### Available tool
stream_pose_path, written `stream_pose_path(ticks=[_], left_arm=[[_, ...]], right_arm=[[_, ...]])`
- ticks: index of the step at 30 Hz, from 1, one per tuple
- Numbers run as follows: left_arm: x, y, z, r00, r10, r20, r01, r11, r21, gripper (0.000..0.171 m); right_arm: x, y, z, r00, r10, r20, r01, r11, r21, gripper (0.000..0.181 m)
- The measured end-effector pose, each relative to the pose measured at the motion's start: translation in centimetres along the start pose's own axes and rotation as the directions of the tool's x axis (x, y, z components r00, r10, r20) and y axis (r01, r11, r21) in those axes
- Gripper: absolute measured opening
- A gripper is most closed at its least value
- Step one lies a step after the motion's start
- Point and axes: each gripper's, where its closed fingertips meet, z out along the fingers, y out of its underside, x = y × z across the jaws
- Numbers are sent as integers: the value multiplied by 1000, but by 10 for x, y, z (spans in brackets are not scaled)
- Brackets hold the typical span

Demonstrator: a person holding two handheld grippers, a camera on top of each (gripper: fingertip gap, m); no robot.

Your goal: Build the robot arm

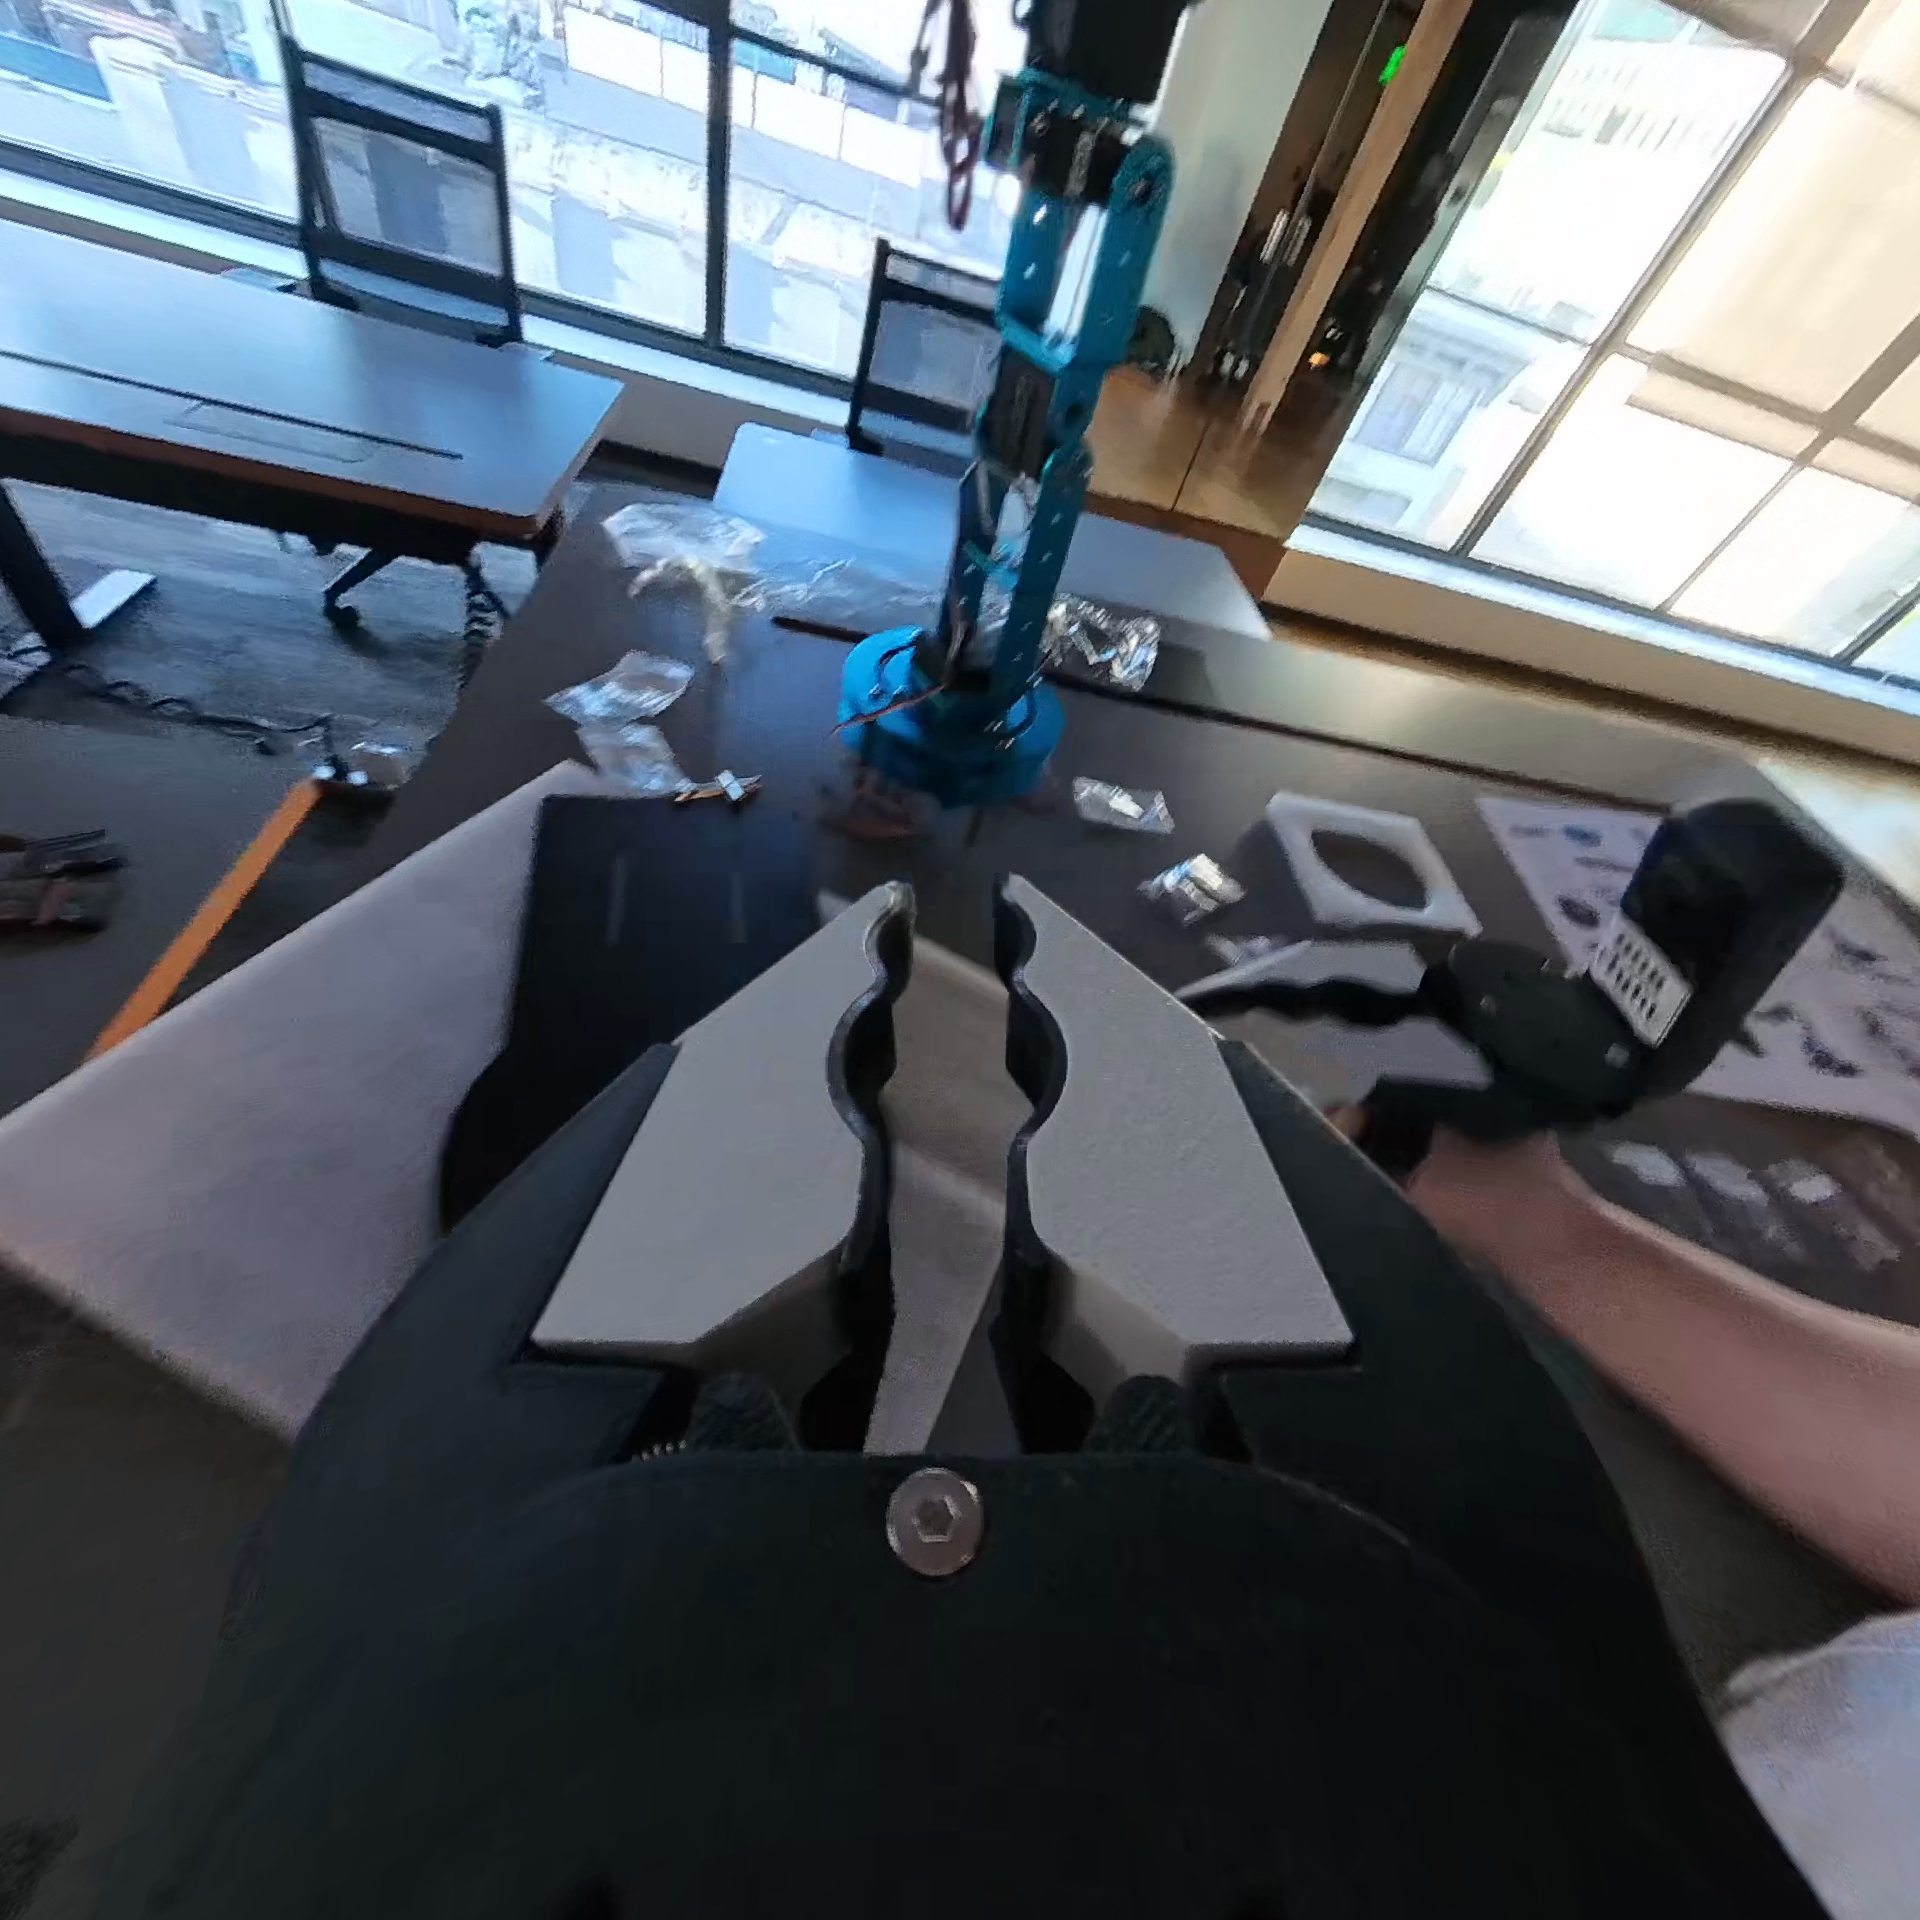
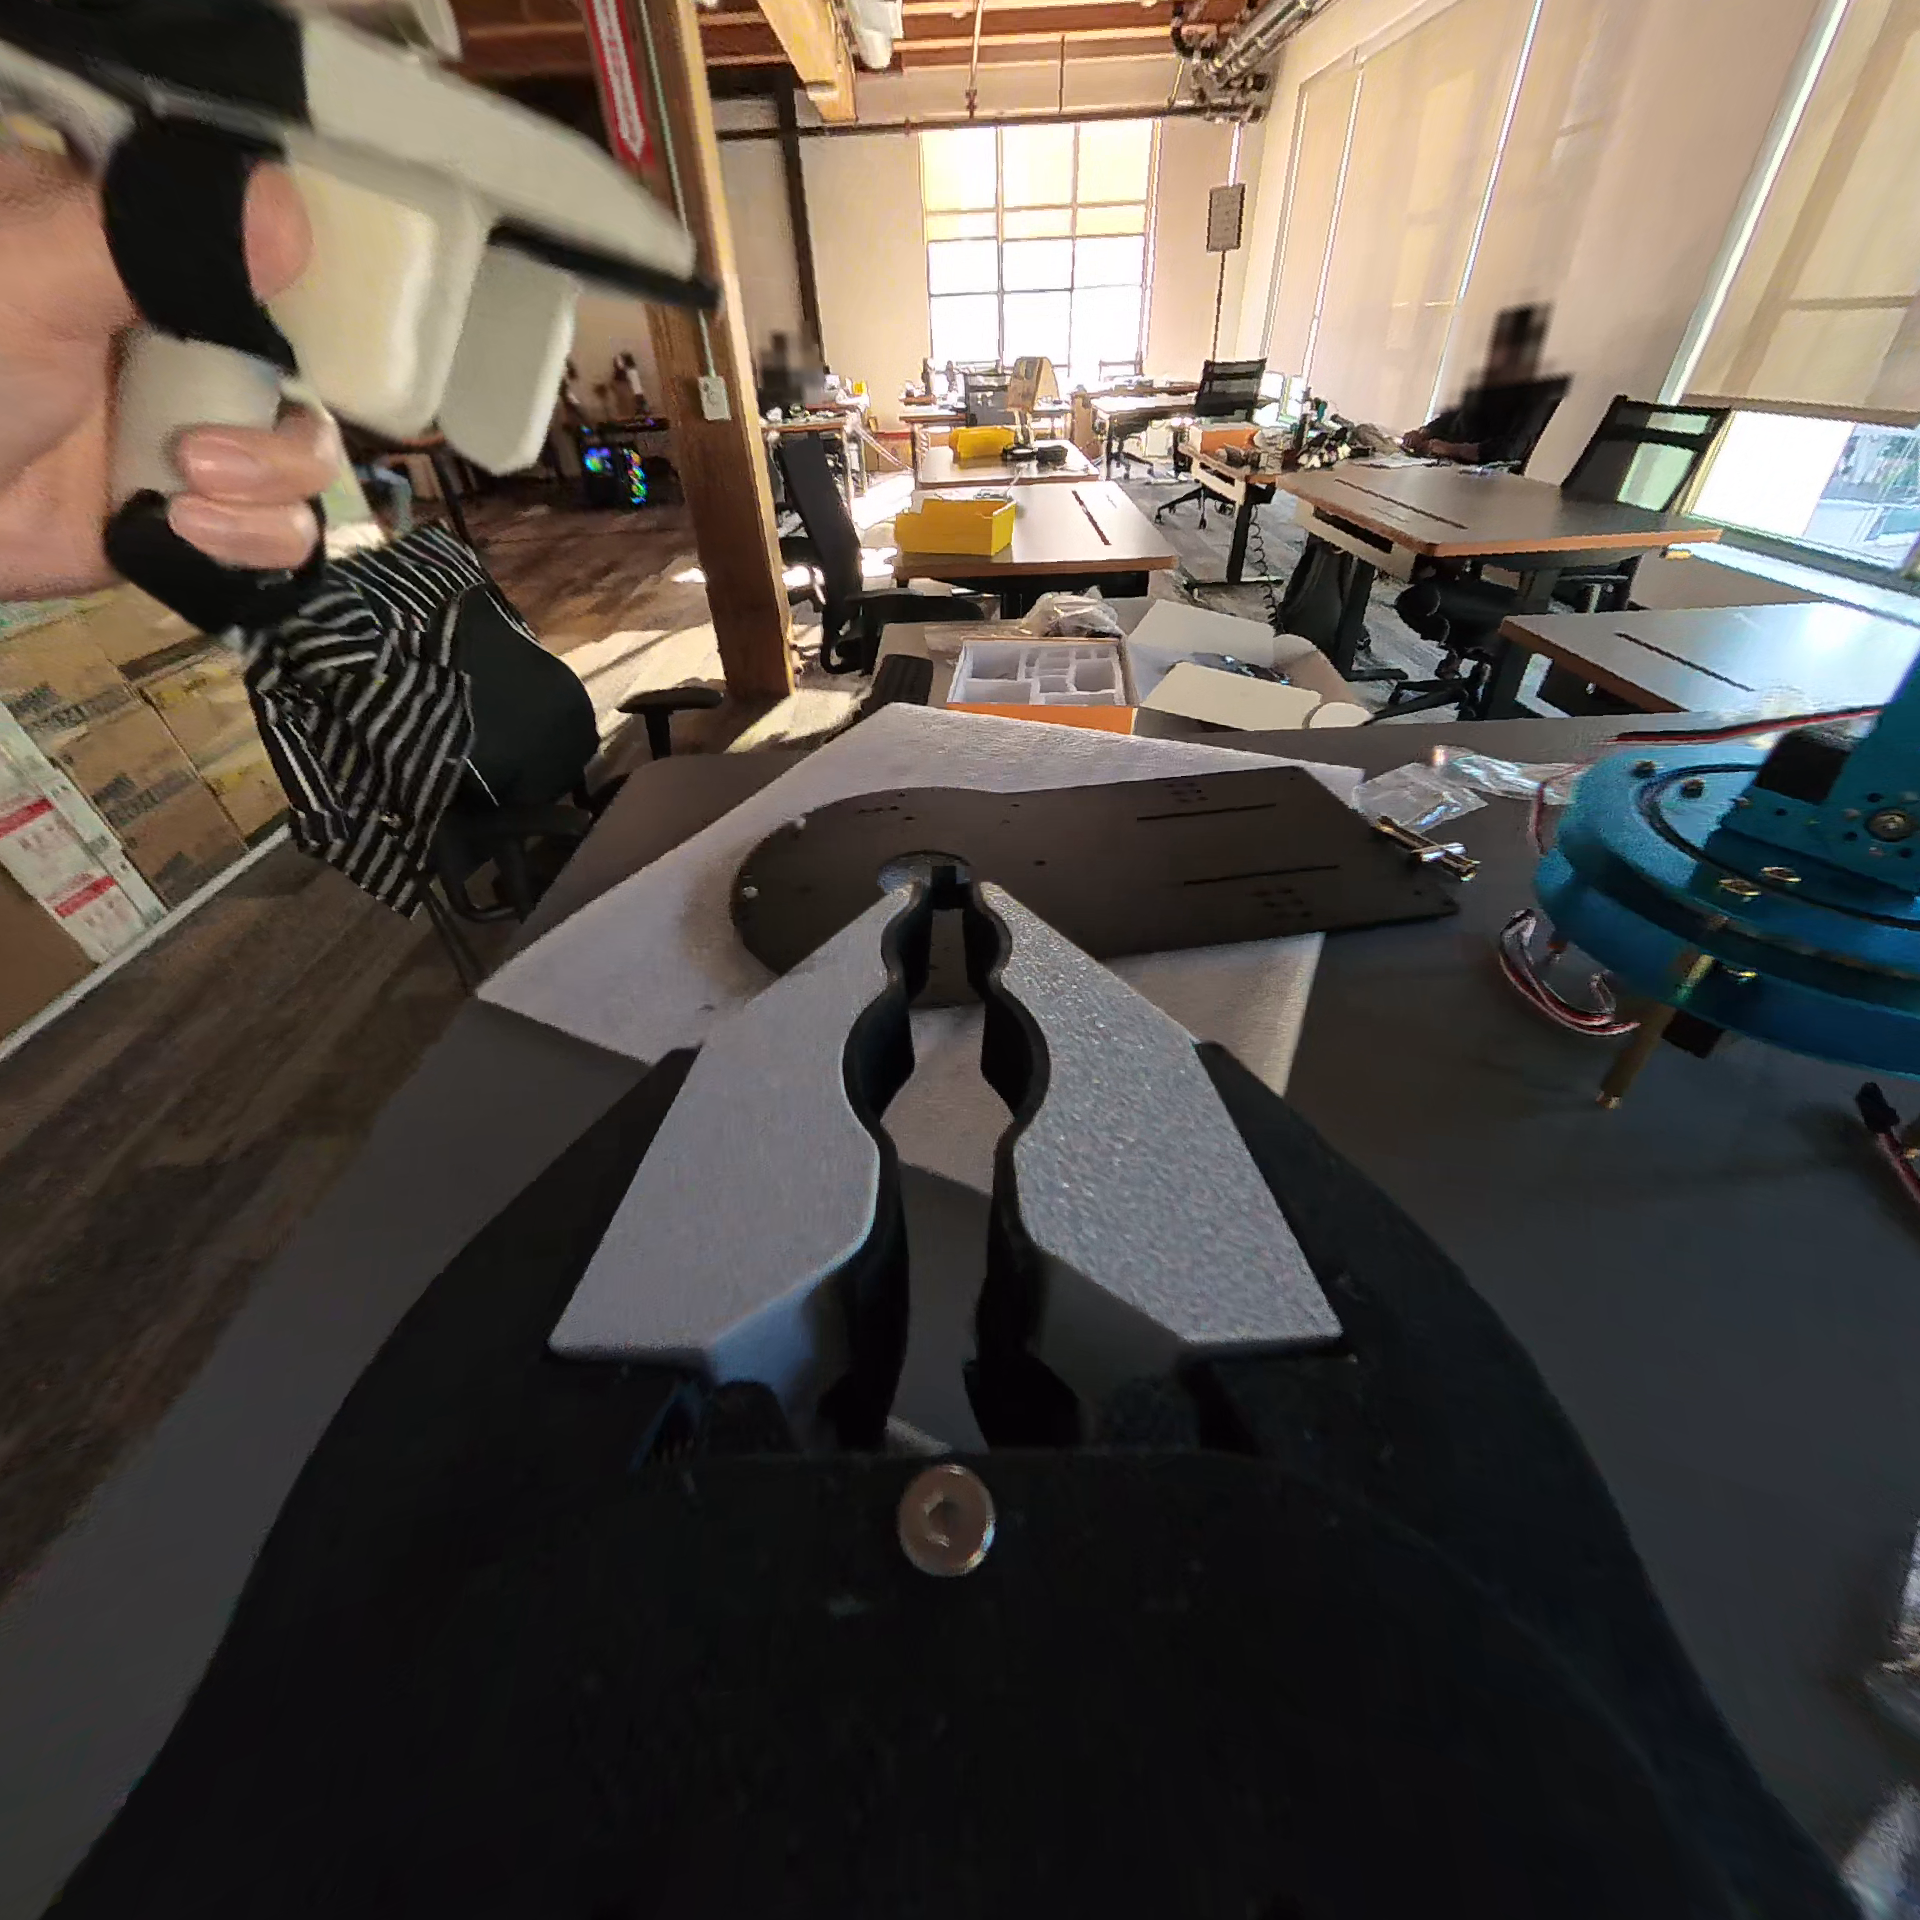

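My left gripper [image 1: 954, 904] is open by a narrow gap and holds nothing. It hovers over a white foam sheet [image 1: 260, 1122] with a black perforated plate [image 1: 665, 914] lying on it. A blue robot arm [image 1: 956, 727] stands on the dark table just beyond. My right gripper [image 2: 948, 899] is also open by a narrow gap and empty. Its tips are over the round hole at the near end of the black plate [image 2: 1143, 873], which lies on the foam sheet [image 2: 644, 956]. The blue arm's base [image 2: 1714, 914] is to its right. The left gripper's body [image 2: 416, 260] shows raised at upper left.
Small plastic bags of parts [image 1: 623, 691] and a small metal piece [image 2: 1434, 852] lie around the arm. A white foam frame [image 1: 1361, 873] and a printed sheet [image 1: 1818, 987] lie at right. An orange box with a foam tray [image 2: 1039, 675] is behind. A chair with striped cloth [image 2: 364, 707] stands left. The tips of one gripper are about 15 cm away from the tips of the other. My left tips are about 30 cm from the blue arm's base [image 2: 1714, 914], my right tips only 20 cm. It is also in sight in the left wrist view [image 1: 1004, 758].
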Motion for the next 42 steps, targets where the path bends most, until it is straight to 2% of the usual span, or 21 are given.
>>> stream_pose_path(ticks=[2,4,8,11,15,19,22,26,29,33,36,42], left_arm=[[-18,15,-26,1000,18,23,-17,1000,-25,13],[-34,34,-47,1000,13,21,-12,999,-50,12],[-59,71,-69,999,-34,-33,30,993,-113,12],[-69,90,-73,990,-70,-122,52,989,-141,12],[-86,115,-67,981,15,-192,-60,972,-227,11],[-77,131,-62,936,44,-350,-134,962,-237,10],[-84,150,-55,918,101,-383,-217,938,-271,10],[-79,158,-48,880,102,-463,-255,925,-281,9],[-81,160,-43,867,139,-478,-305,907,-289,9],[-87,153,-41,884,136,-447,-280,921,-273,9],[-88,153,-46,896,100,-433,-235,934,-268,8],[-94,159,-54,919,110,-379,-228,932,-283,8]], right_arm=[[-12,-4,4,998,49,41,-50,999,19,3],[-24,-3,12,994,78,82,-77,997,-16,3],[-31,5,27,997,-39,68,50,986,-158,3],[-27,22,34,997,-77,31,83,951,-297,4],[-38,53,44,998,-52,18,54,885,-463,4],[-53,64,59,998,-37,-40,13,868,-497,4],[-56,75,69,996,-37,-86,-14,845,-534,4],[-59,84,78,992,-27,-120,-47,820,-570,4],[-59,95,79,989,-75,-125,-22,771,-636,5],[-61,98,80,989,-103,-103,8,745,-667,5],[-59,98,80,991,-95,-93,9,746,-666,5],[-55,100,78,995,-78,-67,15,755,-656,8]])
